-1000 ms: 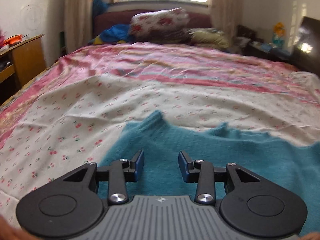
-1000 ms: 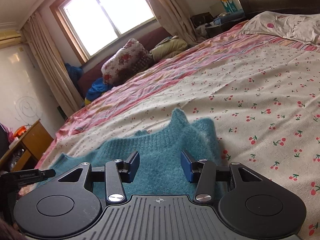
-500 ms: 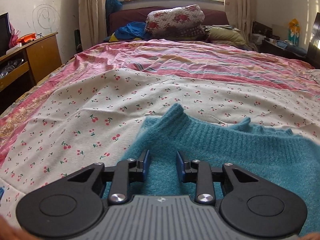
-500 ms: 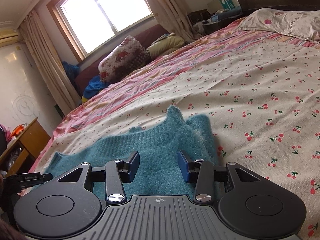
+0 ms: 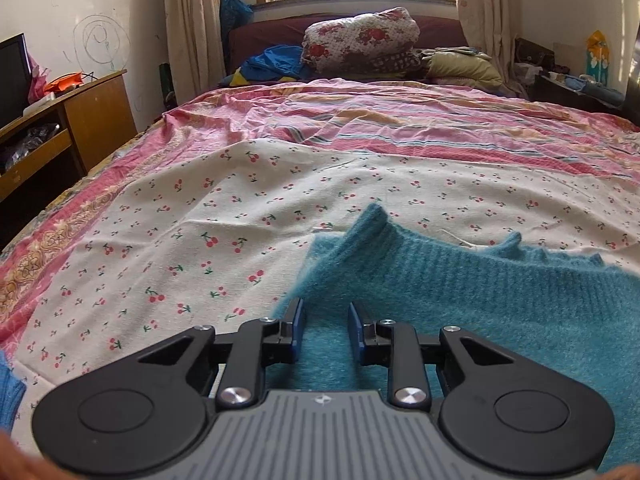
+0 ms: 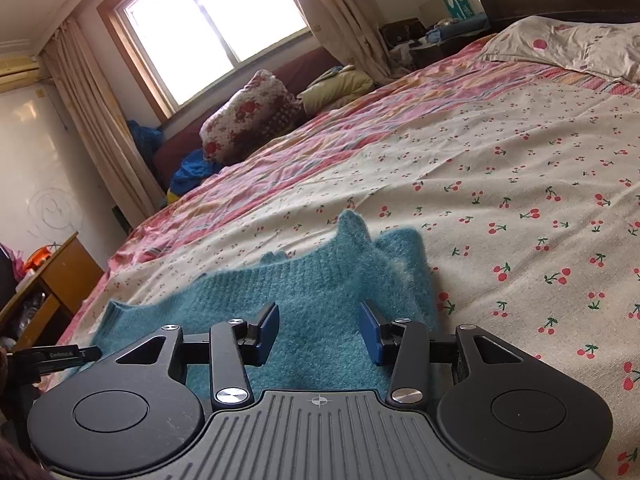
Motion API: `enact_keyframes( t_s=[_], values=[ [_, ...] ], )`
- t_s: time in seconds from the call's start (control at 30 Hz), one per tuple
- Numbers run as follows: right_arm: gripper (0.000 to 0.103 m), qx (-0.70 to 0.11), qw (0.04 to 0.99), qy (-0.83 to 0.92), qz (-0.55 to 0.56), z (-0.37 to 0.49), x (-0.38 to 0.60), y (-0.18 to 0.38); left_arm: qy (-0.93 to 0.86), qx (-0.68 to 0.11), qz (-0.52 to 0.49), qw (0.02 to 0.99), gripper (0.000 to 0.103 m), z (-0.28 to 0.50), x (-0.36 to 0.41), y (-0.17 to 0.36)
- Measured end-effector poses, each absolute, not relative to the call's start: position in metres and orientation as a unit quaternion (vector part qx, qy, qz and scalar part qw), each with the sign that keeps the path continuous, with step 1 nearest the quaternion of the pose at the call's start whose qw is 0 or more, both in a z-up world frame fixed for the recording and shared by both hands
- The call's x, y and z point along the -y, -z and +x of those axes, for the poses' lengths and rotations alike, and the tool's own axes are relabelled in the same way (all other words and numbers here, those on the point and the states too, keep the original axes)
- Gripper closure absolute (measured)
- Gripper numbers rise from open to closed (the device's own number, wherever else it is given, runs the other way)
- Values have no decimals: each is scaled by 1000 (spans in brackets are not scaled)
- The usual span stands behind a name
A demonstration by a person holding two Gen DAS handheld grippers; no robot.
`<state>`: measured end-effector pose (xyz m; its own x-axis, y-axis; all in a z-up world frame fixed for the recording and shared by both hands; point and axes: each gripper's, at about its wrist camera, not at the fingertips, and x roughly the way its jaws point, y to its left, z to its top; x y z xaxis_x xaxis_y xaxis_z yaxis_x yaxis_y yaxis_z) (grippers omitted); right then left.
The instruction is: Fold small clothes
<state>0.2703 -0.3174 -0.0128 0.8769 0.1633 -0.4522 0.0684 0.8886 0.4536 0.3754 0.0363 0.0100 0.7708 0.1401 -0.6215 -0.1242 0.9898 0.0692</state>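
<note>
A fuzzy teal sweater [image 5: 460, 280] lies on the cherry-print bedsheet [image 5: 192, 216], its ribbed edge raised in small peaks. My left gripper [image 5: 324, 326] sits low over the sweater's left part, its blue pads a narrow gap apart with teal knit between them; I cannot tell whether they pinch it. In the right wrist view the same sweater [image 6: 320, 284] lies spread leftward. My right gripper [image 6: 319, 330] is open over its right end, nothing between its fingers. The left gripper's body [image 6: 52, 356] shows at the far left there.
A pink striped sheet [image 5: 400, 128] covers the far half of the bed. A floral bundle [image 5: 360, 36] and bedding pile lie by the window. A wooden desk [image 5: 60, 132] stands left of the bed. A pillow [image 6: 568, 44] lies at the right. Blue cloth [image 5: 8, 396] shows at the lower left.
My left gripper's fingers have narrowed over the sweater and its view has tilted up and shifted. My right gripper has stayed open and moved slightly.
</note>
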Motion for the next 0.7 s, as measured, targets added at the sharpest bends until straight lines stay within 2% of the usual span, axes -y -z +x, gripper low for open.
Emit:
enact_keyframes(
  t_s=[0.17, 0.2, 0.27, 0.37, 0.7],
  values=[
    [59, -246, 942, -25, 225, 271, 315, 13, -86, -331, 23, 939, 68, 375, -41, -8],
    [58, -246, 943, -26, 224, 271, 315, 13, -94, -332, 24, 938, 58, 375, -43, -7],
    [58, -246, 943, -26, 221, 271, 314, 13, -97, -336, 13, 937, 54, 375, -51, -5],
    [53, -244, 946, -31, 210, 272, 312, 13, -93, -337, 19, 937, 53, 374, -51, -4],
    [51, -243, 949, -29, 201, 270, 308, 9, -96, -333, 46, 937, 53, 373, -45, -3]
  ],
)
